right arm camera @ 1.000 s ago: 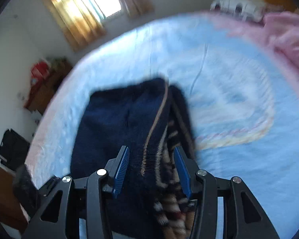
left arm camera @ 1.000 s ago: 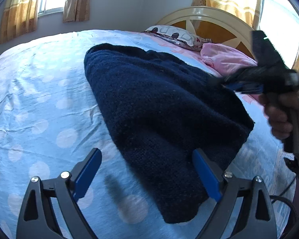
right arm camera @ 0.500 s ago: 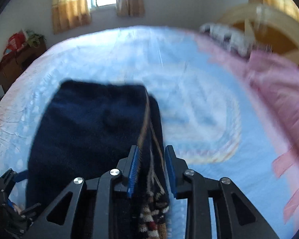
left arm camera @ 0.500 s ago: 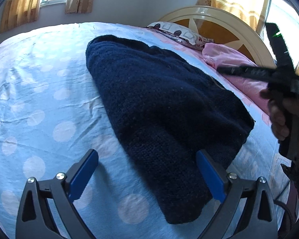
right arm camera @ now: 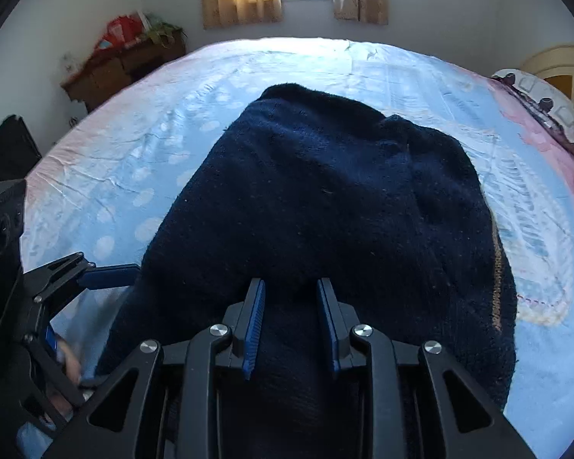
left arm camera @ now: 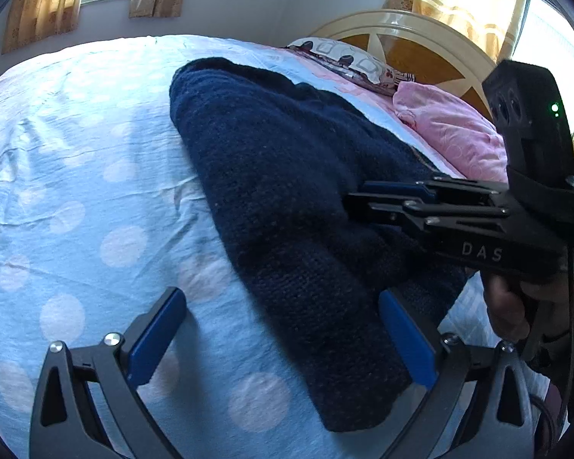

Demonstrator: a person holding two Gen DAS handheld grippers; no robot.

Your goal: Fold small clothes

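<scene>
A dark navy knitted sweater [left arm camera: 287, 191] lies folded lengthwise on the blue dotted bedsheet [left arm camera: 76, 191]. My left gripper [left arm camera: 281, 296] hovers at its near end. Its jaws are opening wide and press on nothing: one finger is over the sheet, the other over the knit. My right gripper [left arm camera: 354, 197] reaches in from the right across the sweater's top. In the right wrist view the right gripper [right arm camera: 291, 283] has its jaws a narrow gap apart, with the sweater [right arm camera: 325, 191] showing between them and no fold lifted. A tan-striped edge [right arm camera: 497, 267] runs down the sweater's right side.
A pink pillow [left arm camera: 451, 134] and a patterned pillow [left arm camera: 348, 57] lie against the headboard [left arm camera: 421, 42]. A person's hand [left arm camera: 509, 306] holds the right gripper's handle. Beyond the bed's far corner stand a wooden cabinet [right arm camera: 122, 61] and a black object [right arm camera: 7, 149].
The right gripper left the sweater's striped right edge, rolled level and came down over the sweater's middle. The left jaws spread slightly wider. The sweater itself stayed in place.
</scene>
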